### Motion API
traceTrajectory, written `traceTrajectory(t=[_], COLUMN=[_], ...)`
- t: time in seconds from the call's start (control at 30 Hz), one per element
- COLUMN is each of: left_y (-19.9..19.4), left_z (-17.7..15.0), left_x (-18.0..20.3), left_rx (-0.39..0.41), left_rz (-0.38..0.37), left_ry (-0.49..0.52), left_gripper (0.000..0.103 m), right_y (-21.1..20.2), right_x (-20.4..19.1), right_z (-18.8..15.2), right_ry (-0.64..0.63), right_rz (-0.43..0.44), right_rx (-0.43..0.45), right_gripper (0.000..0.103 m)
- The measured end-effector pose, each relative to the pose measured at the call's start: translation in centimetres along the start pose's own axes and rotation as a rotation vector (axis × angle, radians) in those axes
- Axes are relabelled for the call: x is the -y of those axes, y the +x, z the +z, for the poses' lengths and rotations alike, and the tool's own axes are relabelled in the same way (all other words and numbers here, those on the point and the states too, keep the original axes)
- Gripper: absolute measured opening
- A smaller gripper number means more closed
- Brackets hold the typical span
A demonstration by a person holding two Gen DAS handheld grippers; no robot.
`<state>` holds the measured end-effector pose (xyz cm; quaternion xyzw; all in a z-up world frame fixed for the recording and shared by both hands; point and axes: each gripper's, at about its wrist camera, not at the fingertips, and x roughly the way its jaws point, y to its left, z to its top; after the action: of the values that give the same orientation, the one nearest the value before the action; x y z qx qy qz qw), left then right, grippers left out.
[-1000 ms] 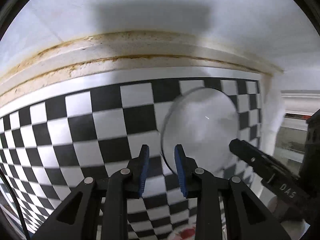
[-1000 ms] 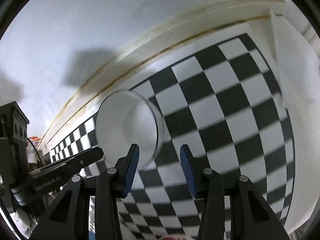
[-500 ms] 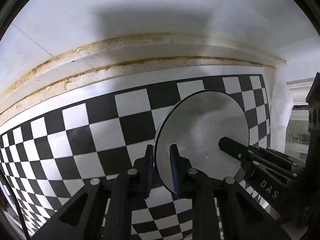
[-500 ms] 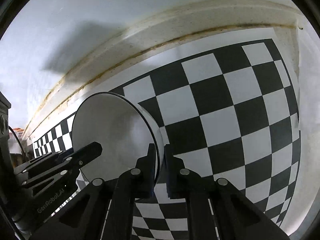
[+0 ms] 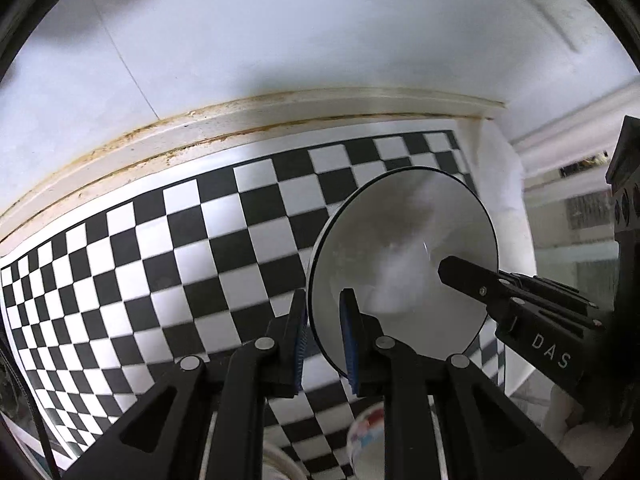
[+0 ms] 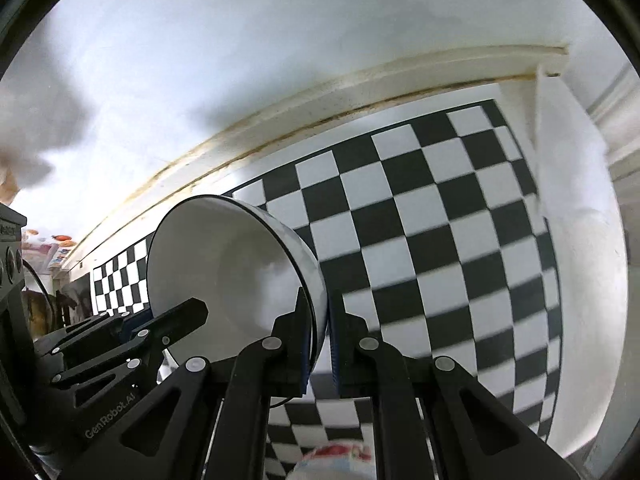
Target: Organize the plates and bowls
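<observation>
A checkered cloth [image 5: 168,264] covers the counter below a stained ledge [image 5: 240,120] and white wall [image 5: 280,32]. A patterned dish [image 6: 340,458] sits partly hidden under the fingers. Since a second ago the bowl [image 5: 404,256] has left the cloth and tilted up. It looks empty. The left gripper [image 5: 325,340] and right gripper [image 6: 319,340], which have just closed, each clamp its rim on opposite sides.

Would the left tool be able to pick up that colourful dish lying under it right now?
Probably not as things stand: the left tool is already clamped on the rim of the white bowl, so it has no free grip for the colourful dish below.
</observation>
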<state>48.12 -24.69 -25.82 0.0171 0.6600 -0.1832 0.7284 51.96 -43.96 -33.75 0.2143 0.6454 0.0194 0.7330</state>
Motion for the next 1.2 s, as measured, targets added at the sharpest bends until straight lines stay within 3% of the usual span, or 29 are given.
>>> traceTrajectory(t=[0.17,0.4,0.63,0.8,1.2], left_y=[-2.9,-3.9,-1.4,0.7,4.1], left_z=[-3.8,-8.6,-13.3,-14.8,-16.5], left_x=[1.4,3.0,4.0,4.6,6.3], left_rx=[0.026,0.013,-0.064,-0.116,-0.176], left_rz=[-0.010,-0.027,-0.020,-0.006,0.071], left_ry=[0.044,0.087,0.130,0.148,0.204], left_gripper=[0.014,0.014,0.014,0.014,0.014], right_y=[-3.2,-6.5,-5.3,-3.1,0.0], right_x=[-1.2,-0.8,0.5,1.9,4.3], right_z=[-4.4,-11.6,-17.6,-20.2,-23.3], right_ry=[0.003,0.021,0.063,0.095,0.120], right_rz=[-0.004,-0.007,-0.019,-0.031,-0.080], right_rx=[0.037,0.056,0.017,-0.026,-0.089], right_gripper=[0.009,0.009,0.009,0.009,0.010])
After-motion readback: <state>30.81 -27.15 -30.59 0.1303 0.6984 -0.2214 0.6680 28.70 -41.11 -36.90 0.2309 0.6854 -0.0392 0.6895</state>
